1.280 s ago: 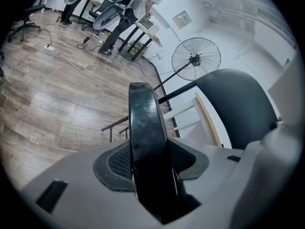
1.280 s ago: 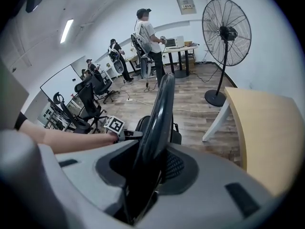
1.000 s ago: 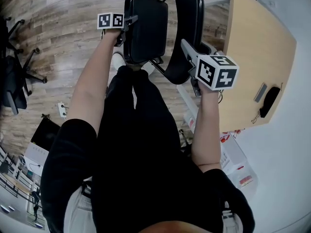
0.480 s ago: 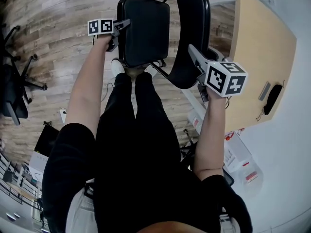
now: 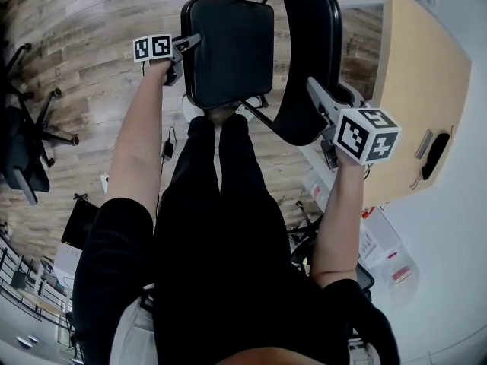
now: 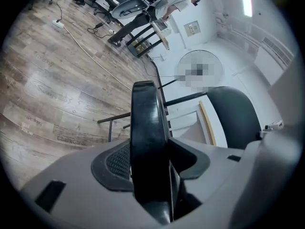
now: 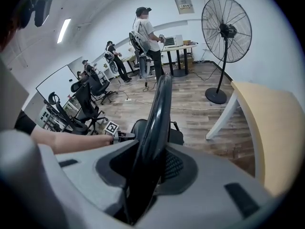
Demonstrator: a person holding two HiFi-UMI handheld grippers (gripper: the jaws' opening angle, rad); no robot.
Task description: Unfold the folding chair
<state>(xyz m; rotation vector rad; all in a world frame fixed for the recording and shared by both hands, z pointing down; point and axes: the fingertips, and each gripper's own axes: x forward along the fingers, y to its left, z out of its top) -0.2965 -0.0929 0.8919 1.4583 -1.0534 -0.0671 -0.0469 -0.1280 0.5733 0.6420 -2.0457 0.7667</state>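
The black folding chair stands in front of the person's legs, partly open. My left gripper (image 5: 183,48) is shut on the left edge of the padded seat (image 5: 232,44), and its jaws have just eased a little wider with the edge still between them. In the left gripper view the seat edge (image 6: 147,137) fills the gap between the jaws of the left gripper (image 6: 150,185), with the backrest (image 6: 236,116) beyond. My right gripper (image 5: 318,99) is shut on the near edge of the curved backrest (image 5: 308,52). The right gripper view shows the right gripper (image 7: 143,175) clamped on the thin backrest rim (image 7: 157,109).
A light wooden table (image 5: 415,74) stands close on the right, with boxes (image 5: 380,242) on the floor by it. Office chairs (image 5: 23,128) are at the far left. A standing fan (image 7: 224,27) and several people are farther back on the wood floor.
The seat has swung away from the backrest and lies flatter. My left gripper moved left and down with it. My right gripper shifted right and down with the backrest.
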